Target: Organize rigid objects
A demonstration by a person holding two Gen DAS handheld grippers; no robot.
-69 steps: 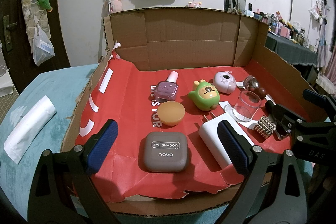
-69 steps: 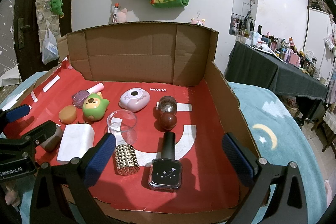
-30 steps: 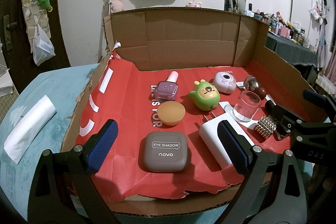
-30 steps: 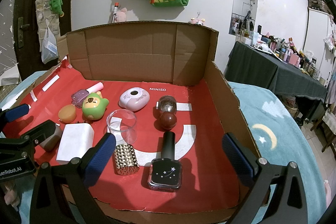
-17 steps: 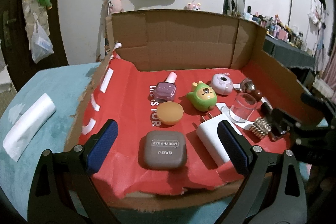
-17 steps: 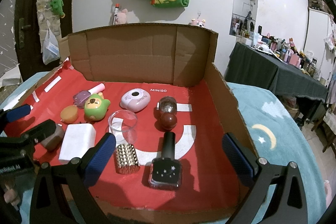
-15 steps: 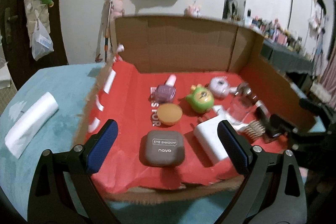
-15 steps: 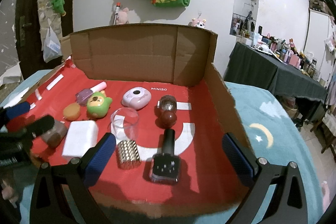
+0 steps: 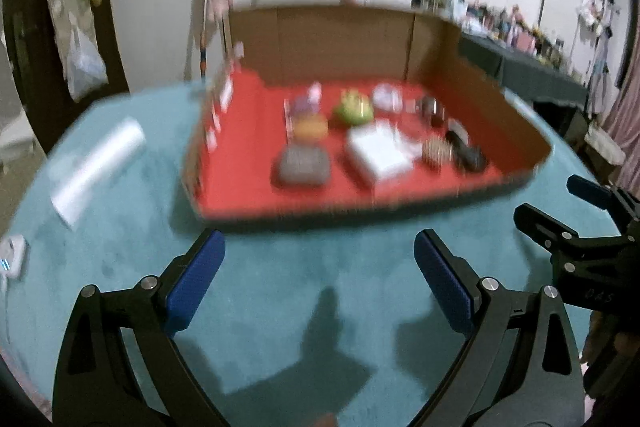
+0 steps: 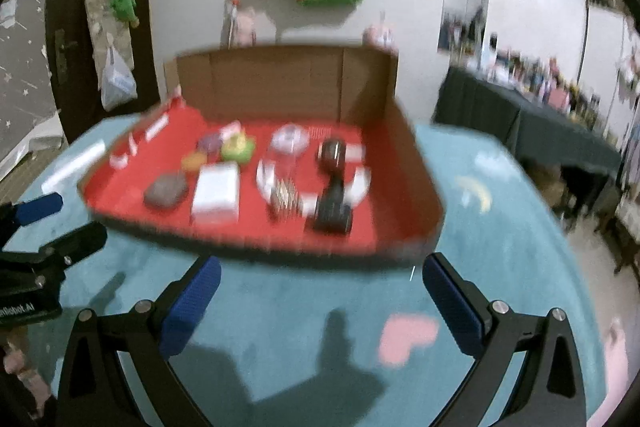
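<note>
Both views are motion-blurred. A cardboard box [image 9: 336, 39] with a red floor [image 9: 248, 147] holds several small items: a grey eye-shadow case [image 9: 302, 167], a white block [image 9: 378, 153], a green toy [image 9: 354, 109], an orange disc [image 9: 312, 127], a studded piece [image 9: 436, 151] and a black bottle [image 9: 466, 153]. The case [image 10: 166, 189], block [image 10: 216, 195] and black bottle [image 10: 334, 209] also show in the right wrist view. My left gripper [image 9: 320, 281] is open and empty over the teal cloth, in front of the box. My right gripper [image 10: 322, 301] is open and empty, also short of the box.
A teal cloth [image 9: 320, 267] covers the table around the box. A white roll [image 9: 98, 163] lies left of the box. A small white device [image 9: 12, 257] sits at the far left edge. A dark table [image 10: 532, 131] with clutter stands at the right.
Both grippers have pulled back and up from over the box floor to over the teal cloth in front of it. The items in the box stay as they were.
</note>
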